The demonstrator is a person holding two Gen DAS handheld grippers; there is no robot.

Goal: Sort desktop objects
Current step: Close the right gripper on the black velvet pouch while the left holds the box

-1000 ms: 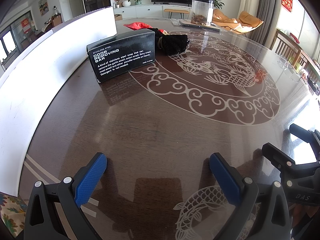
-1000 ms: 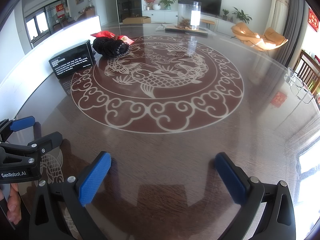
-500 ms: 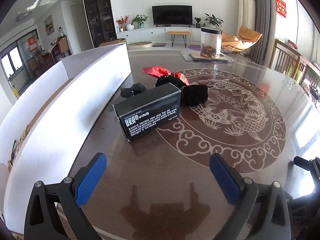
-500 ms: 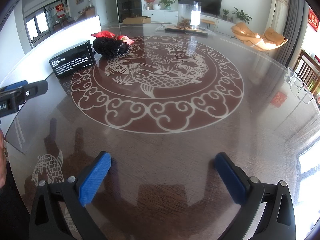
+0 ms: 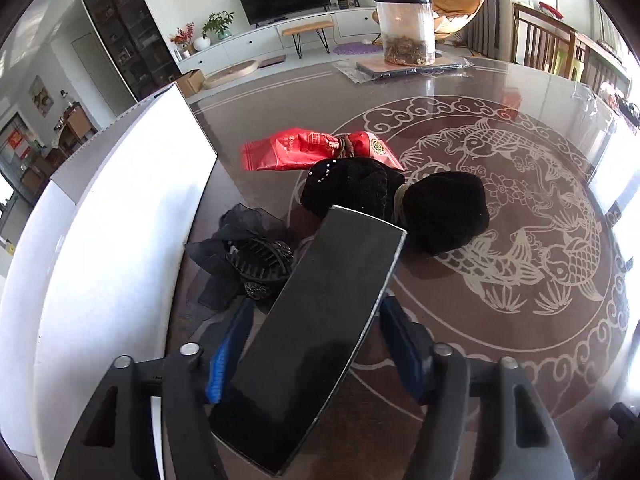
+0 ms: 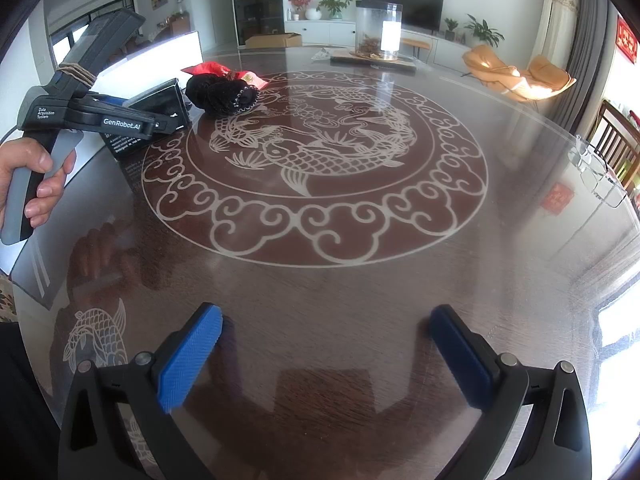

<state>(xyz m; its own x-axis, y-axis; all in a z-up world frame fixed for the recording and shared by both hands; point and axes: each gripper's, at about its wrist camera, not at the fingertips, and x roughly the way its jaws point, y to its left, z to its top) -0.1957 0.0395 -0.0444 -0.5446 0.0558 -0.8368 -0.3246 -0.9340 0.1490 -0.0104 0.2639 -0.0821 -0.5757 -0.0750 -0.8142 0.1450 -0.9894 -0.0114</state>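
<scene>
My left gripper [image 5: 316, 344] is shut on the black box [image 5: 312, 332], its blue pads on the box's two long sides; the box still rests on the table in the right wrist view [image 6: 160, 116]. Beyond it lie a black knitted bundle [image 5: 396, 208], a red packet [image 5: 312, 148] and a black hair claw with mesh [image 5: 248, 260]. My right gripper [image 6: 324, 352] is open and empty over the near part of the table, far from these things. The left gripper [image 6: 132, 124] shows in the right wrist view at the left.
A white board wall [image 5: 120, 240] runs along the table's left edge, close to the box. A clear jar [image 5: 406, 28] on a tray stands at the far side. Glasses [image 6: 600, 172] lie at the right edge. The brown table [image 6: 320, 280] has a fish pattern.
My left gripper has moved forward to the black box and shut on it. The right gripper has stayed in place, open.
</scene>
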